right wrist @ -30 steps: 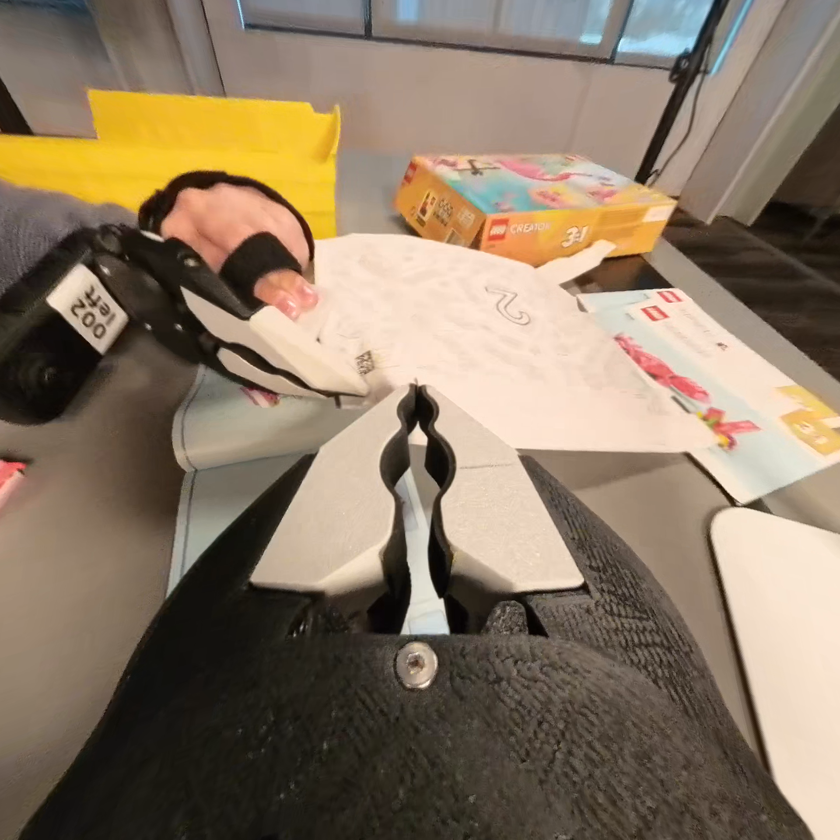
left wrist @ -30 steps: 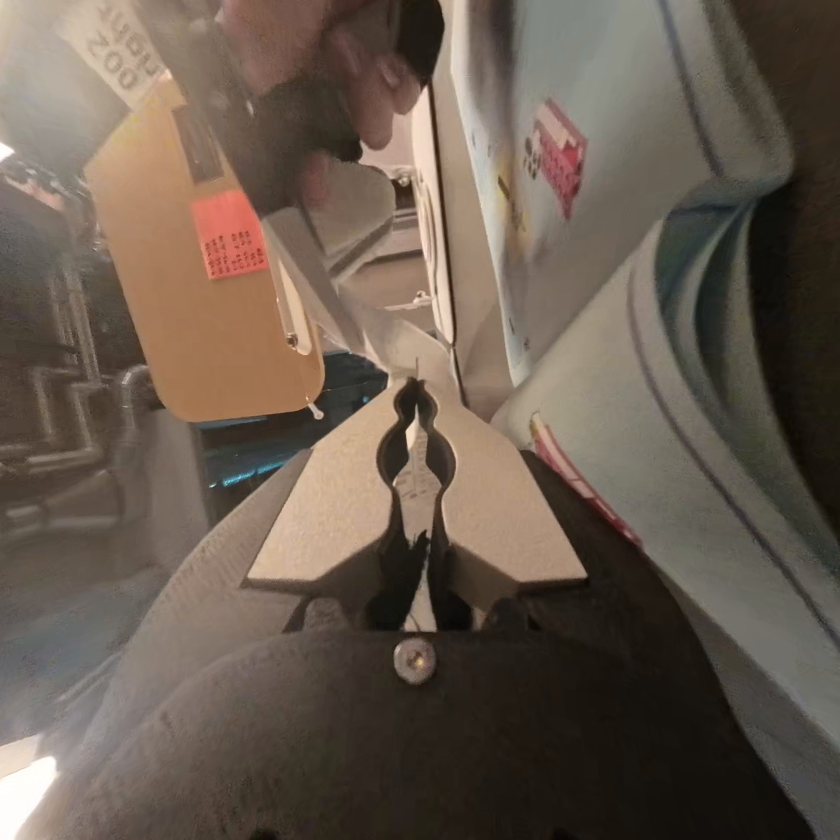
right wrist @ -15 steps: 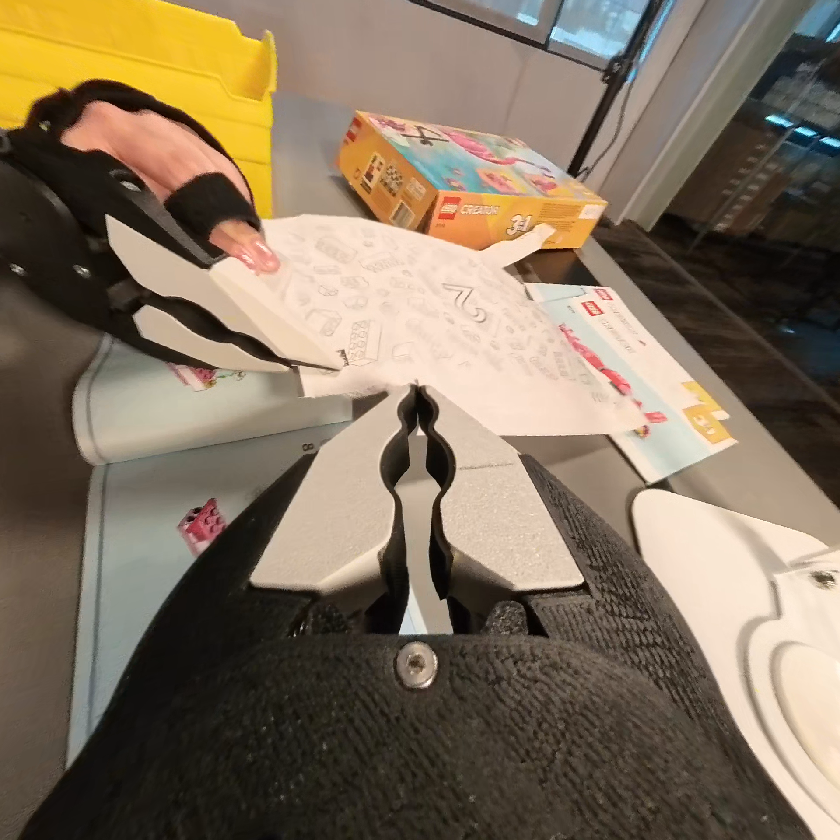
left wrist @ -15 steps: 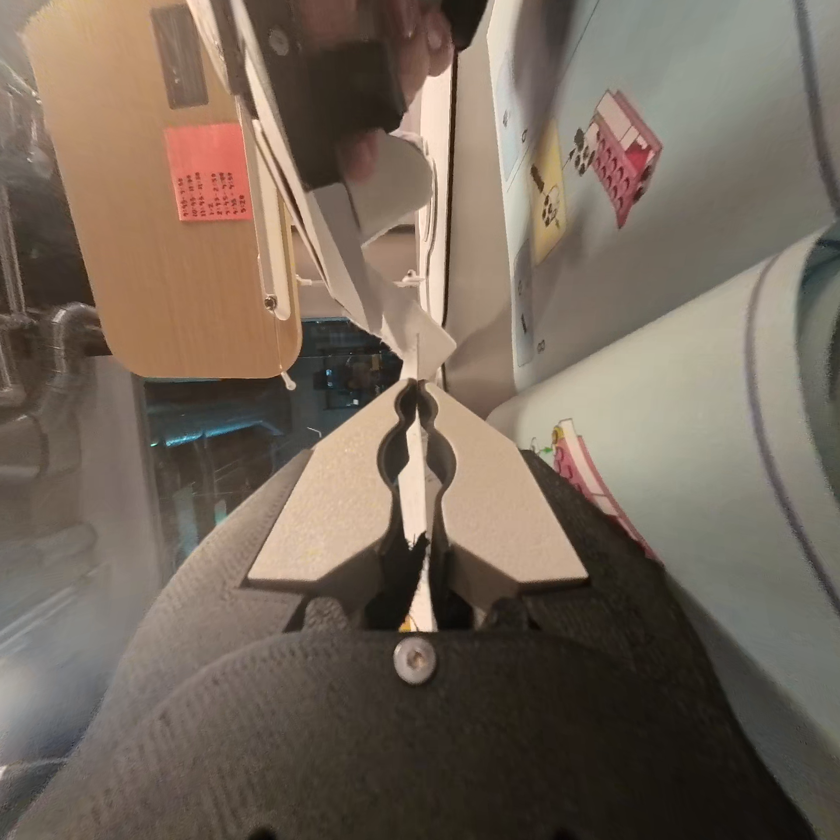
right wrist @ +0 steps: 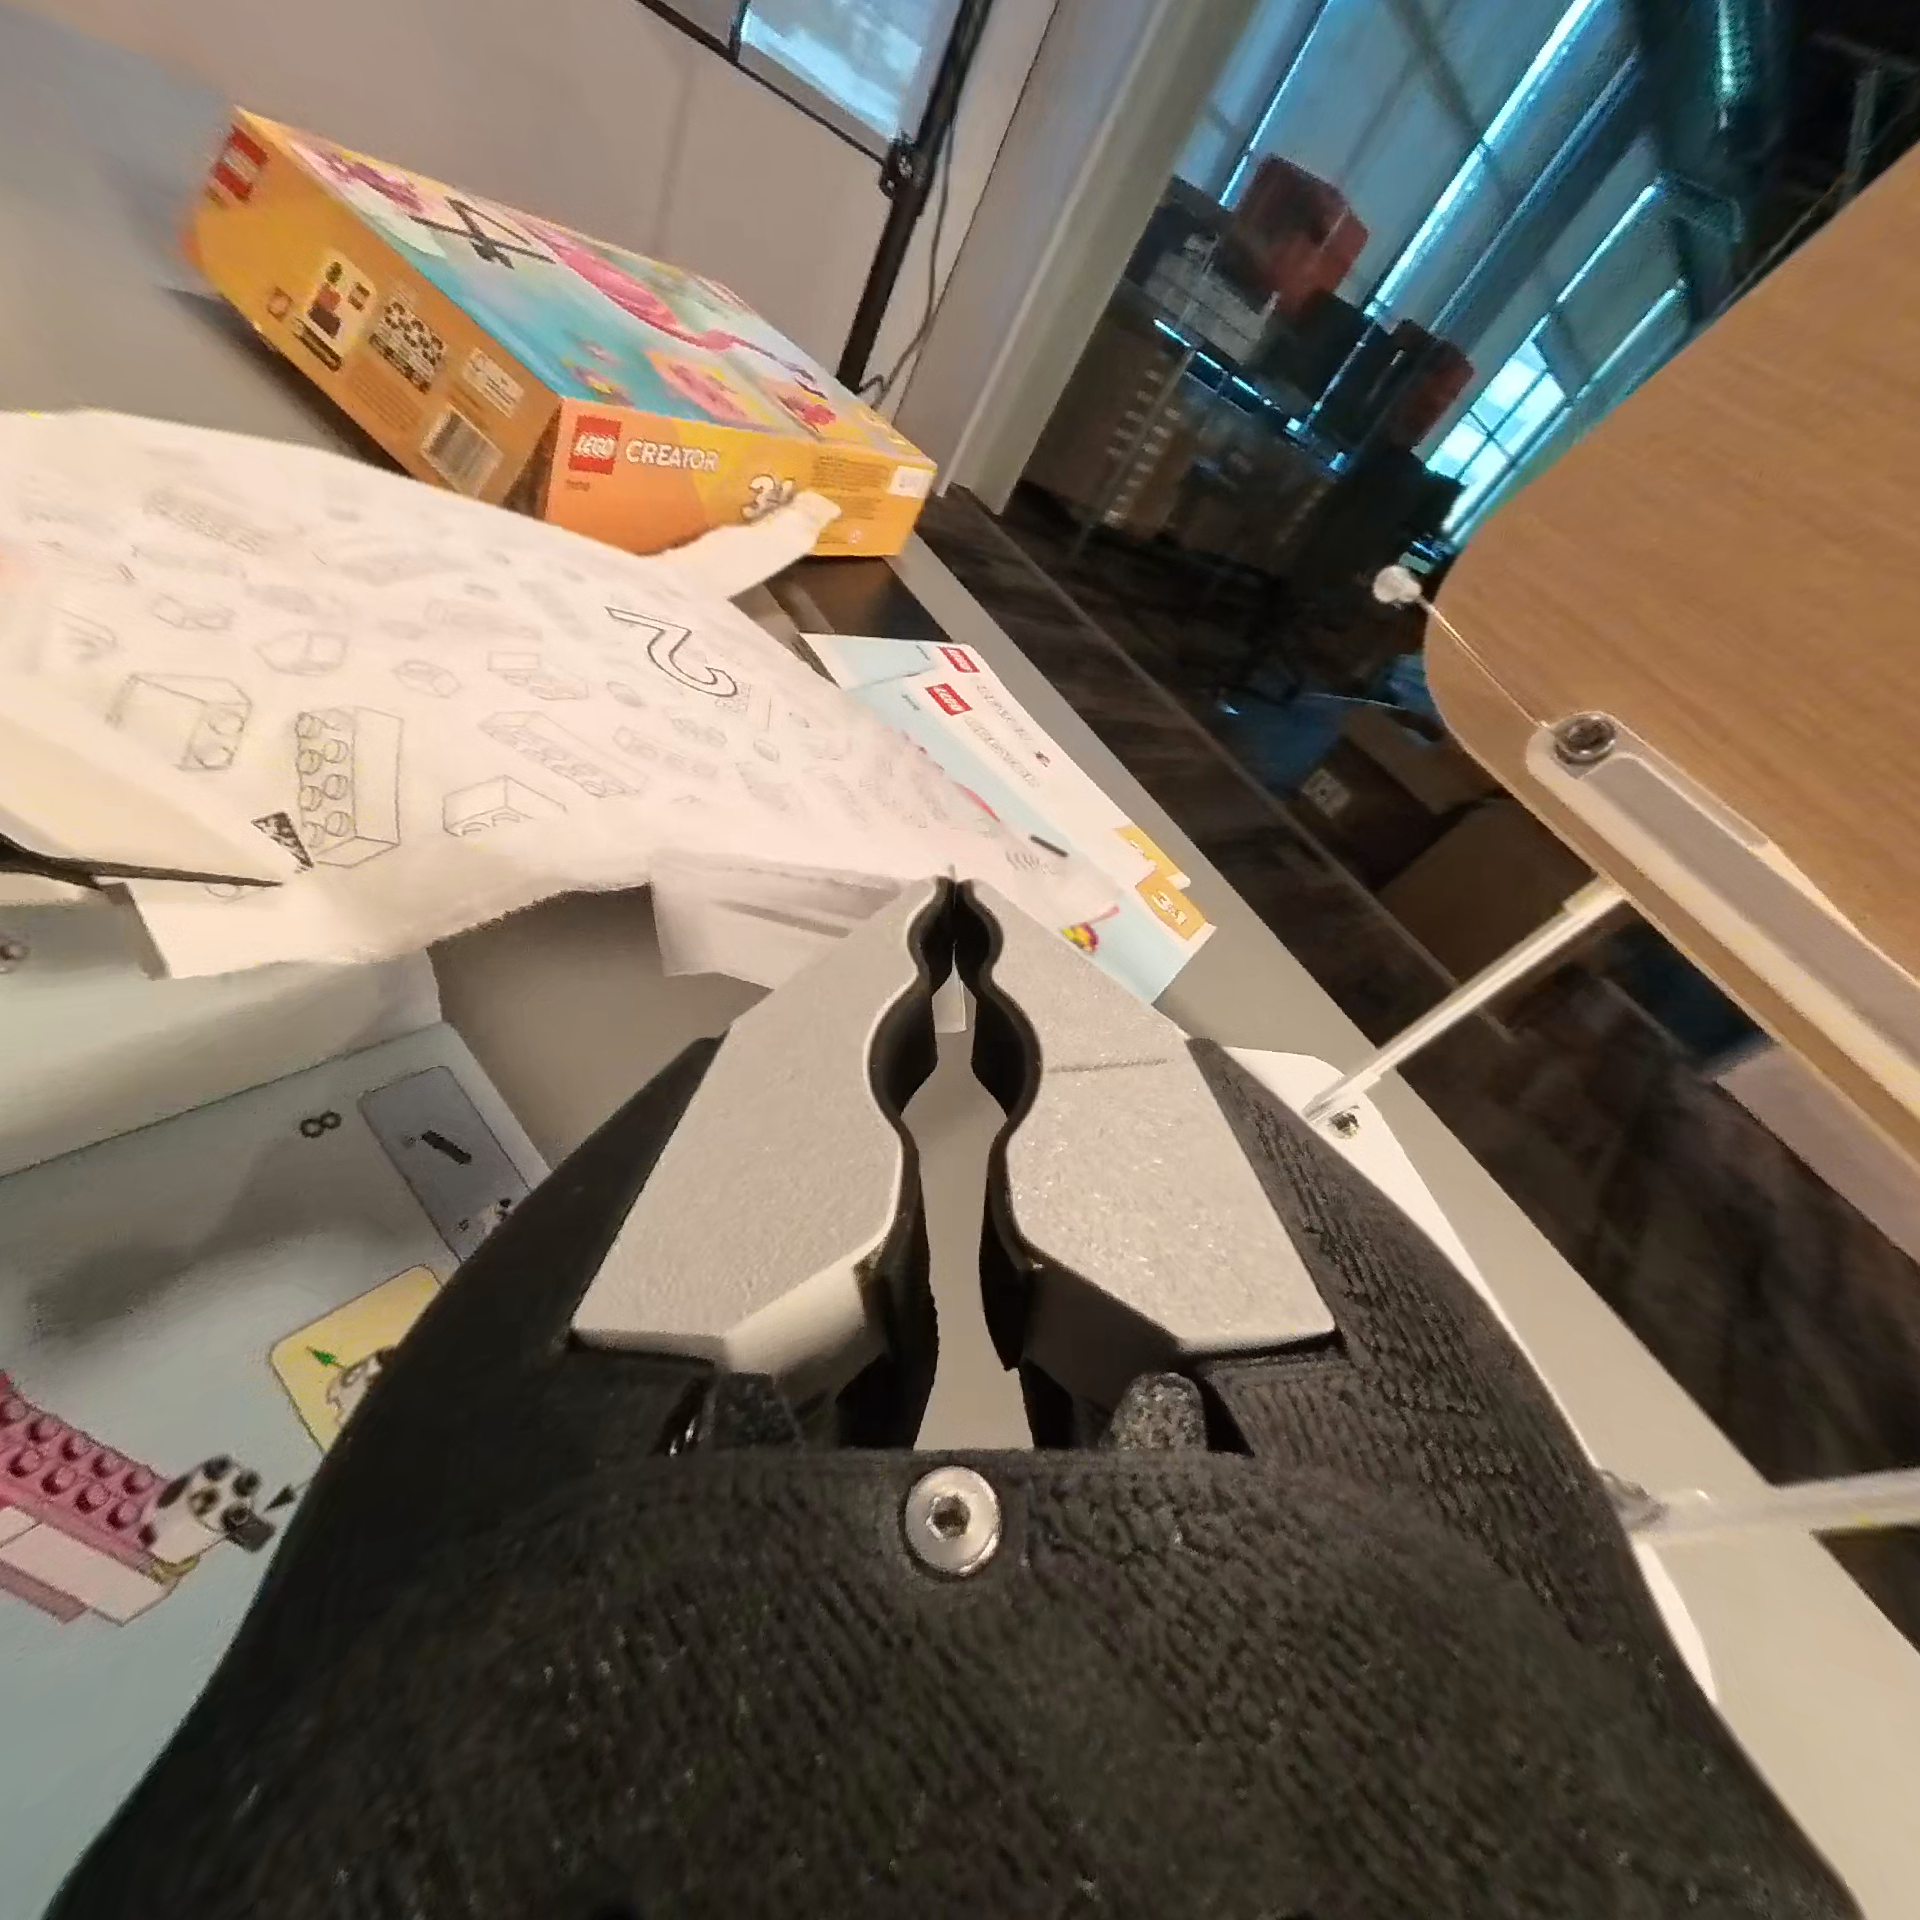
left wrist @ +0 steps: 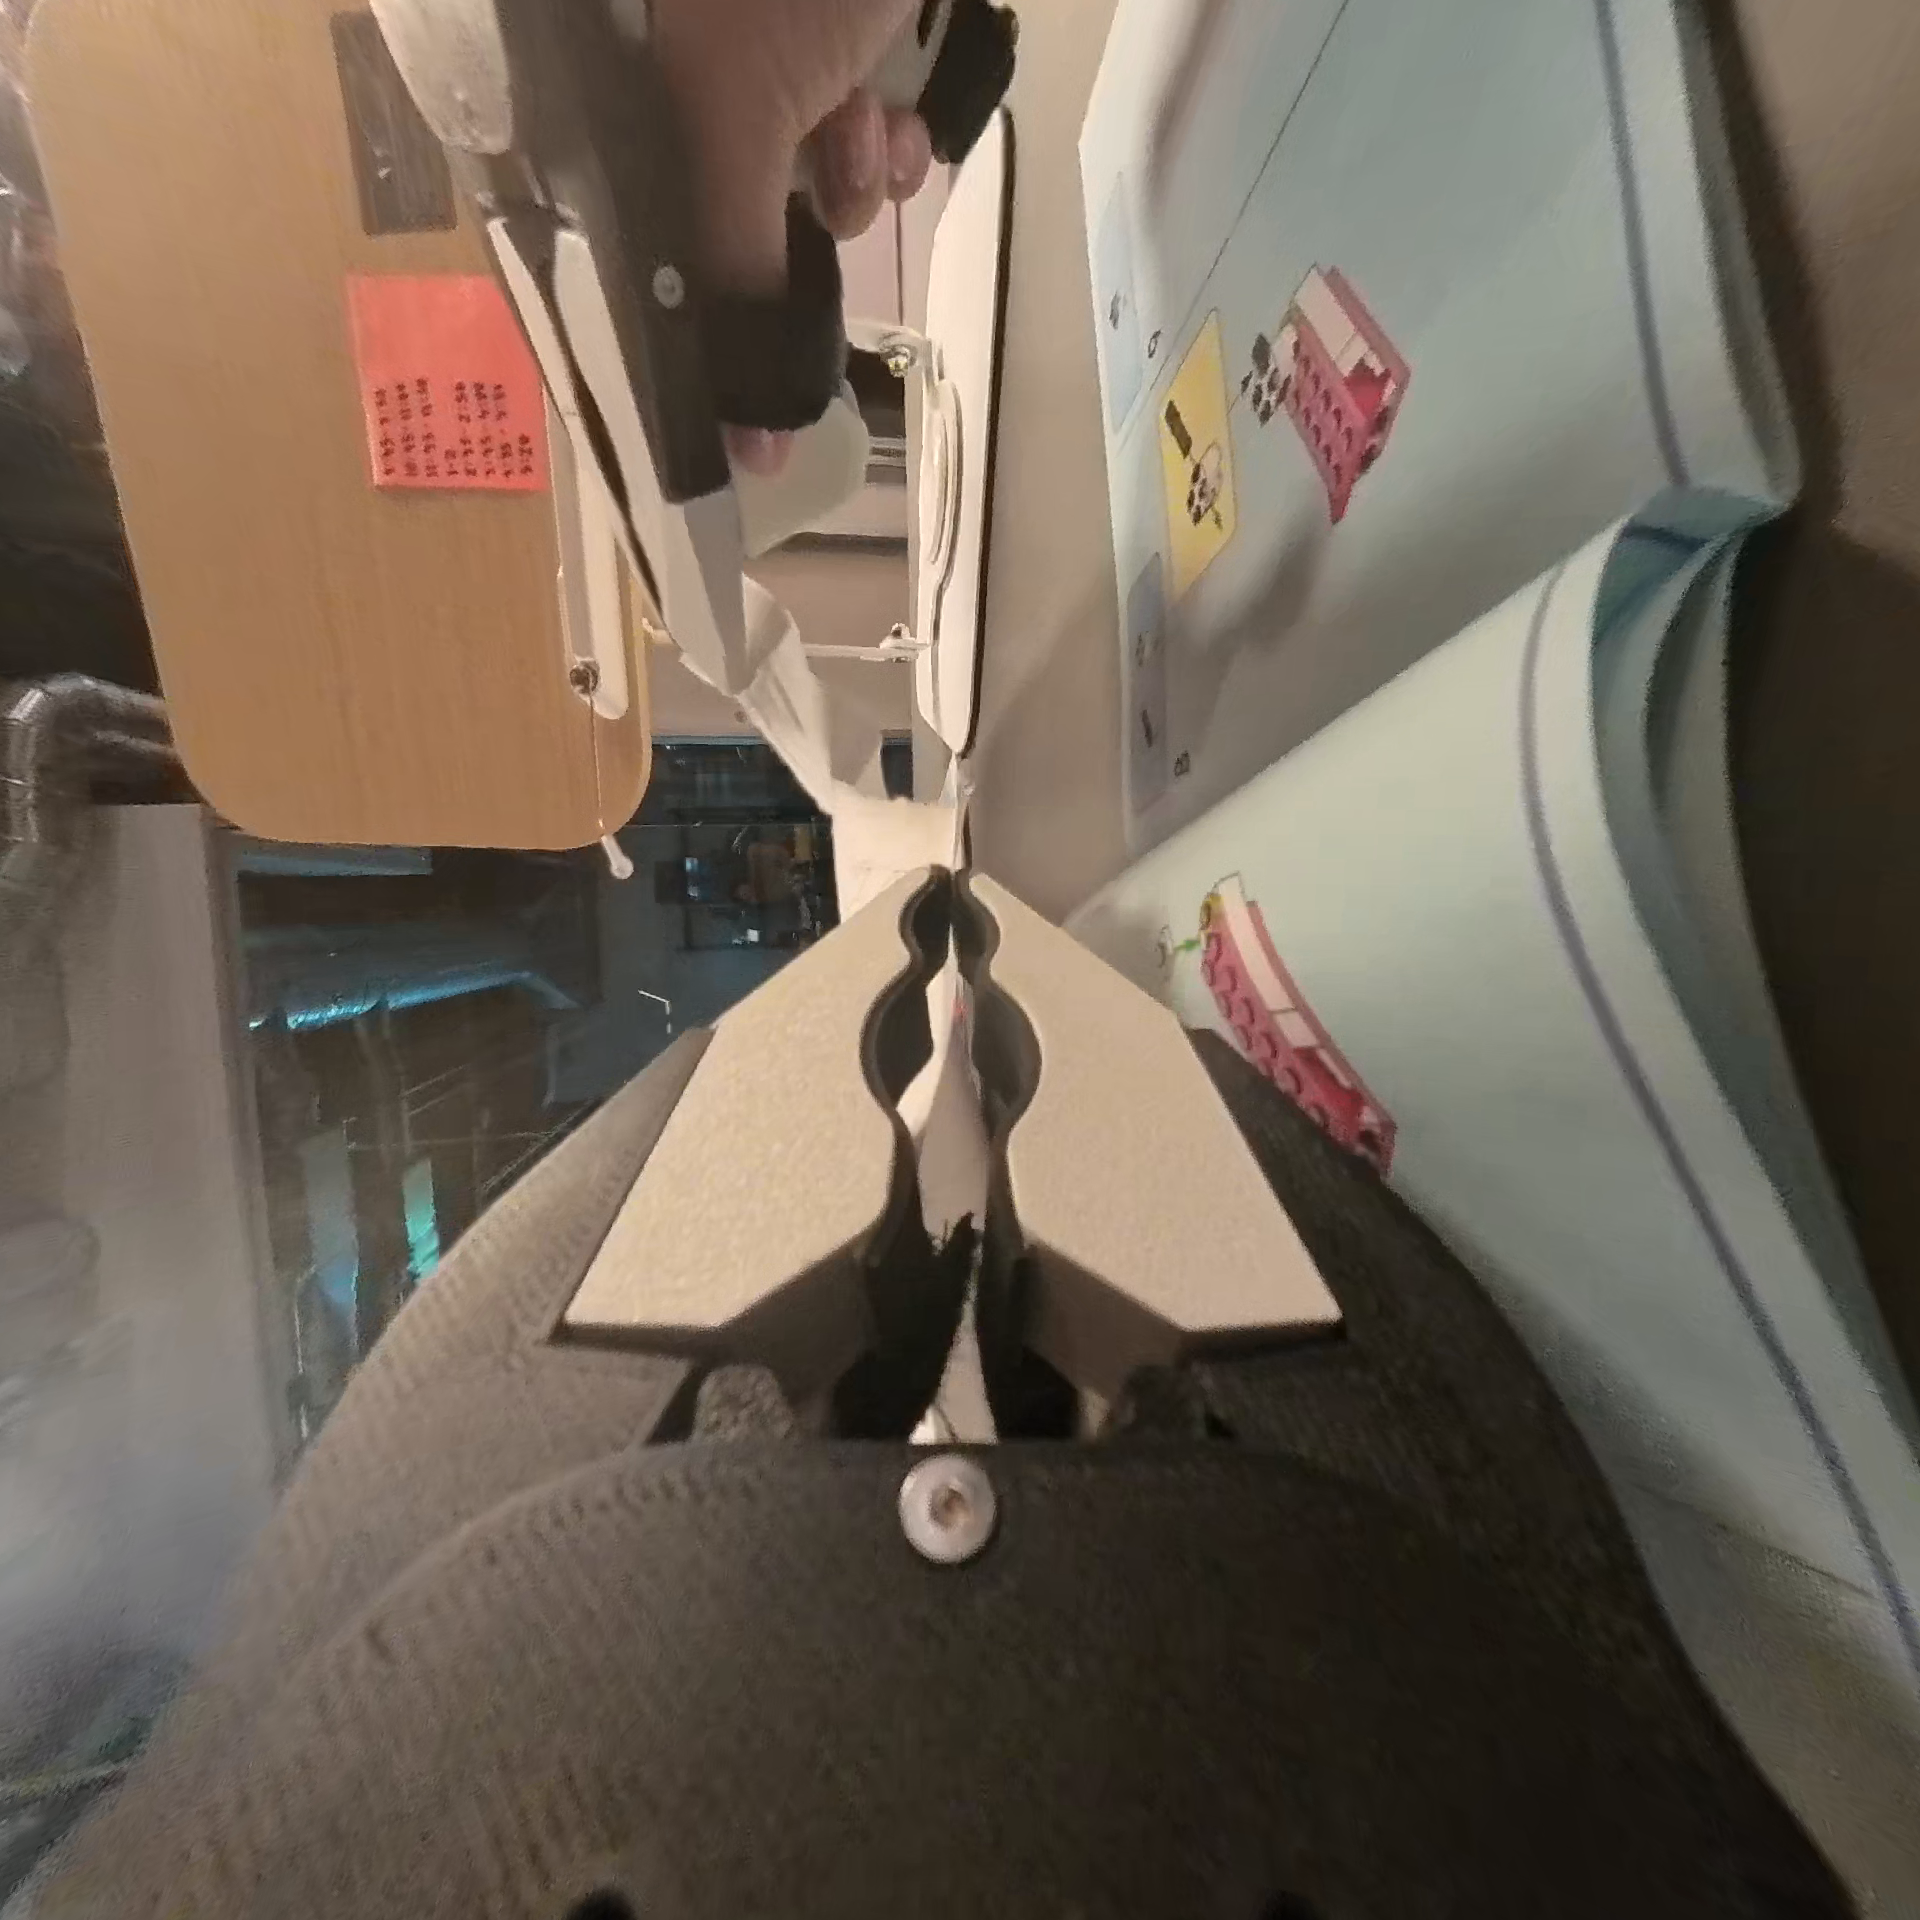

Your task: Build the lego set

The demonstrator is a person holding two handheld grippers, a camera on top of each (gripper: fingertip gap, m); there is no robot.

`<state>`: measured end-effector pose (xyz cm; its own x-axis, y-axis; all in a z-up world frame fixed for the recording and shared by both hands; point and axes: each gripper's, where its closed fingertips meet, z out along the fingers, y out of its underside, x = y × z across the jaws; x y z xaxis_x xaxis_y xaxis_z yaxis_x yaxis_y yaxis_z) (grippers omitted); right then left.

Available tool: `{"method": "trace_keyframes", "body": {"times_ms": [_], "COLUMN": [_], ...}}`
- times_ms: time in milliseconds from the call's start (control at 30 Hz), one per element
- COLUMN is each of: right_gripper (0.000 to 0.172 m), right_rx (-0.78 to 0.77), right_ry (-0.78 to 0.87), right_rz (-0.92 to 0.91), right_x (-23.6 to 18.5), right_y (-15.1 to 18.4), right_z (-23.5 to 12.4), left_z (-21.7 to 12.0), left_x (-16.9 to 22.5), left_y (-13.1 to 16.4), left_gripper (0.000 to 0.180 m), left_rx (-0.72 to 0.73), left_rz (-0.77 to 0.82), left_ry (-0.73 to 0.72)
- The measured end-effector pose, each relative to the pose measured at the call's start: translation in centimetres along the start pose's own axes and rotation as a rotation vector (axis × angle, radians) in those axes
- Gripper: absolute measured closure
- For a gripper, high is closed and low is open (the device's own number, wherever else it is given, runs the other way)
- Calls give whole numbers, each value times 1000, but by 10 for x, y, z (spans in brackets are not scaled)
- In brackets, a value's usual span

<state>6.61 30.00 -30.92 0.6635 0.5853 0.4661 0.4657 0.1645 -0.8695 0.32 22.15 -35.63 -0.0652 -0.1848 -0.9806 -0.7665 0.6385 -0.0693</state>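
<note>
While both pairs of jaws stood closed on same white paper bag (right wrist: 436,727), bag stretched between them: right gripper (right wrist: 954,885) pinched near corner, left gripper (left wrist: 952,875) pinched opposite edge, off to right gripper's left. Bag's long side ran from one grip to other, above open booklet (right wrist: 208,1195). Right view showed printed face, yellow box (right wrist: 540,343) behind. Left view showed bag edge-on only, plus gloved hand (left wrist: 790,208), wooden board (left wrist: 312,520).
</note>
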Motion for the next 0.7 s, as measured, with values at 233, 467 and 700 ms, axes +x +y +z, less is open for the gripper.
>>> {"method": "trace_keyframes", "body": {"times_ms": [233,467,700], "right_gripper": [172,172,143], "right_rx": [-37,-54,141], "right_ry": [127,187,-176], "right_rz": [56,123,-64], "right_x": [23,44,-18], "right_y": [6,17,-20], "right_z": [-3,-11,-18], "left_z": [-17,-42,-44], "left_x": [4,2,-36], "left_y": [-1,1,20], "left_gripper": [180,180,180], "left_rx": [3,-2,-34], "left_rz": [-40,-132,-424], "left_ry": [24,6,-94]}}
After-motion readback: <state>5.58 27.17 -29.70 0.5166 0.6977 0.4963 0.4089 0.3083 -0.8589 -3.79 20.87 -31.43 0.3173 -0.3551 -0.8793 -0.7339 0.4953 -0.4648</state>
